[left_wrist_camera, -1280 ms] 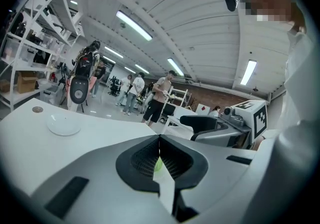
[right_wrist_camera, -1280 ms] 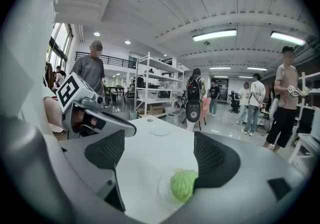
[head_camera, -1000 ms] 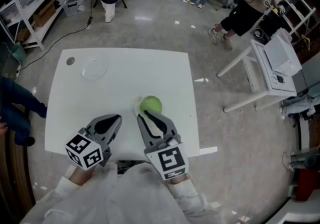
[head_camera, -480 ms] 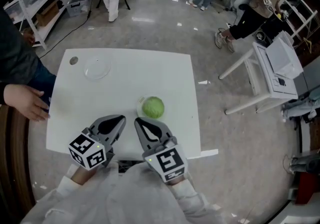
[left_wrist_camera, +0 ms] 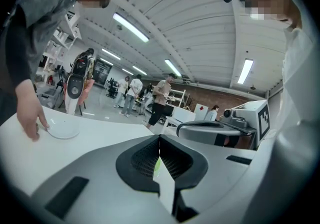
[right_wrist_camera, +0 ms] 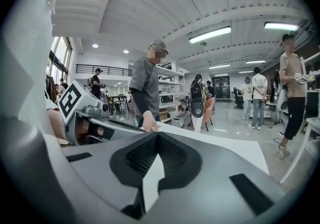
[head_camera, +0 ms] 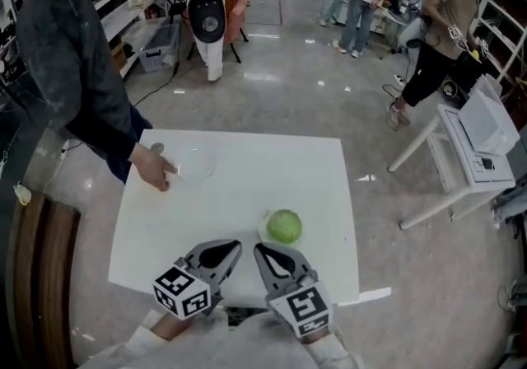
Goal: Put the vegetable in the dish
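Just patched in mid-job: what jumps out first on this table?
A green vegetable sits alone on the white table, just beyond the right gripper. At the far left corner a bystander's hand is by the clear dish. The left gripper is beside the right; both are shut and empty.

Left gripper view: cabbage (left_wrist_camera: 157,166) is only a green sliver thru the gap below the jaw tips, rest blocked by left gripper (left_wrist_camera: 160,140). Right gripper view: cabbage fully behind right gripper (right_wrist_camera: 158,135). Head view: dish (head_camera: 198,163) is clear, rim faint; bystander's hand (head_camera: 154,171) overlaps its left rim. Small round thing (head_camera: 156,147) nr that hand, too small to ID. Sleeves (head_camera: 214,347) cut off at bottom edge.
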Demonstrator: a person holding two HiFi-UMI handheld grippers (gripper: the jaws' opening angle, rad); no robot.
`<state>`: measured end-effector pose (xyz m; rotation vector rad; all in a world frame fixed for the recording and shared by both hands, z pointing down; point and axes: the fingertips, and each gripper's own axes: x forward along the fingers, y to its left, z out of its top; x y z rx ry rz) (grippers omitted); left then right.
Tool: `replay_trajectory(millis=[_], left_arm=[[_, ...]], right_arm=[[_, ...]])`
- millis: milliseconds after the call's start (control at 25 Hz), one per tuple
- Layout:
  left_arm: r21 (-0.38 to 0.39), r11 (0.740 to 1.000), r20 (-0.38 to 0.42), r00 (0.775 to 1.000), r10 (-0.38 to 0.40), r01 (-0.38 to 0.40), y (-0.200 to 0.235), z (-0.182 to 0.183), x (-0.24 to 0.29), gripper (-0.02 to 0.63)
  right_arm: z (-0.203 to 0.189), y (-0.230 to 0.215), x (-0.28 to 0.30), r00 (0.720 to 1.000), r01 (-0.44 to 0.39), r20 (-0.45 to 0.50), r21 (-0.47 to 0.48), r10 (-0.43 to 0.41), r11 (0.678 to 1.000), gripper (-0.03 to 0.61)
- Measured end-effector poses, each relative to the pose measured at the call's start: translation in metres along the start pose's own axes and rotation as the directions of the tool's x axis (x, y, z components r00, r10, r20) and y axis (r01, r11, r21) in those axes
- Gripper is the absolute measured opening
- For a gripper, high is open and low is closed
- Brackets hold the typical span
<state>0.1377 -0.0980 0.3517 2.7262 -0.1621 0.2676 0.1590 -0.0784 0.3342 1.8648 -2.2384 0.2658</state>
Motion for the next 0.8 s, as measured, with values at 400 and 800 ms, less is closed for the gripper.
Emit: replay_trajectory(millis=[400,800], left_arm=[[0.031,0.999,0.016,1.000,0.020,-0.021,0.000,0.007,-0.002,0.008],[0.030,0.999,0.013,1.000,0.020,-0.020,0.003,0.012,-0.005,0.008]], right_arm=[[0.007,0.000,0.000,1.000,-0.001,0.014,-0.010,0.001,1.000,0.011],[0.012,0.002,0.007,1.000,0.005,0.001,-0.030,-0.005,1.000,0.011]])
